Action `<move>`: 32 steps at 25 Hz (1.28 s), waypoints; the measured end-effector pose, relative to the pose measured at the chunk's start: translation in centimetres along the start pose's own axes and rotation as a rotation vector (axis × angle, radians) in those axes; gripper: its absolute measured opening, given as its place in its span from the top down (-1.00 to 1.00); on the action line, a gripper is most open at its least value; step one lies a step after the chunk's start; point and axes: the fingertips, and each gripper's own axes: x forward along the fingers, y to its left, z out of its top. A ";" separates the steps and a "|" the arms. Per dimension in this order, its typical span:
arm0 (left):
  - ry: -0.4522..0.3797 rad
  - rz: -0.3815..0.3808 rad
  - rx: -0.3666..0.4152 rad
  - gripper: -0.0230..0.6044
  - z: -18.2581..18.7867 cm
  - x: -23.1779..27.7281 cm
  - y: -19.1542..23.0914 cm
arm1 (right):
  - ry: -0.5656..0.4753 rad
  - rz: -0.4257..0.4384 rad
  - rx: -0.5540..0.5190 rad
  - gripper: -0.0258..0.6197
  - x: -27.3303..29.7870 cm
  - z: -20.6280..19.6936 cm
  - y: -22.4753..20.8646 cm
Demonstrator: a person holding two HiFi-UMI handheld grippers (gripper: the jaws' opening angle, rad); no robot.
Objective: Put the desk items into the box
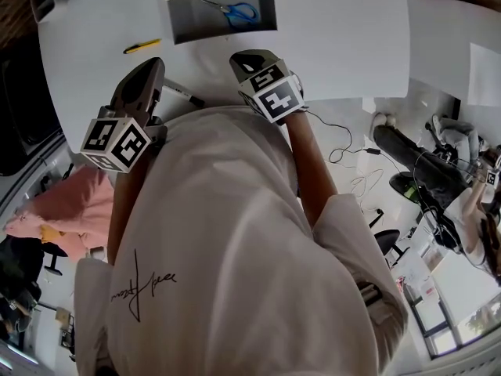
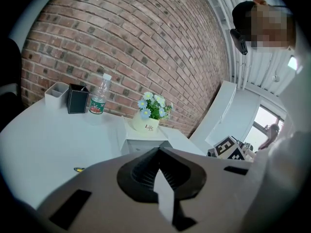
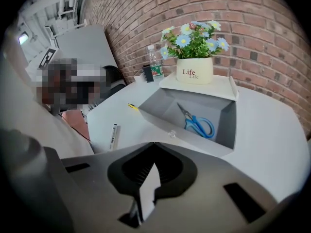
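An open grey box (image 1: 188, 18) sits at the table's far middle with blue-handled scissors (image 1: 239, 11) lying inside. A yellow pen (image 1: 142, 46) lies on the table left of the box. A black-and-white marker (image 1: 182, 94) rests between my two grippers, near the table's front edge. My left gripper (image 1: 153, 65) hovers beside the marker, jaws shut and empty. My right gripper (image 1: 246, 56) is just in front of the box, also shut on nothing. The right gripper view shows the box (image 3: 165, 106), scissors (image 3: 199, 124), marker (image 3: 114, 136) and pen (image 3: 132, 106).
A flower pot (image 3: 194, 69) stands on the box's raised lid by the brick wall. A water bottle (image 2: 98, 98), a black holder (image 2: 77, 98) and a white holder (image 2: 56, 94) stand at the table's far left. Cables and a chair are on the floor to the right.
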 end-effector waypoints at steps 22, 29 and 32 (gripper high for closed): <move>0.093 0.022 0.071 0.91 -1.7 -0.1 2.1 | 0.101 0.025 -0.151 0.83 0.5 0.0 2.6; 0.177 0.037 0.182 0.91 -3.8 -0.3 3.5 | 0.103 0.030 -0.157 0.83 0.8 -0.1 2.7; 0.221 0.031 0.233 0.91 -4.8 -0.5 3.7 | 0.102 0.031 -0.155 0.83 0.7 -0.1 2.7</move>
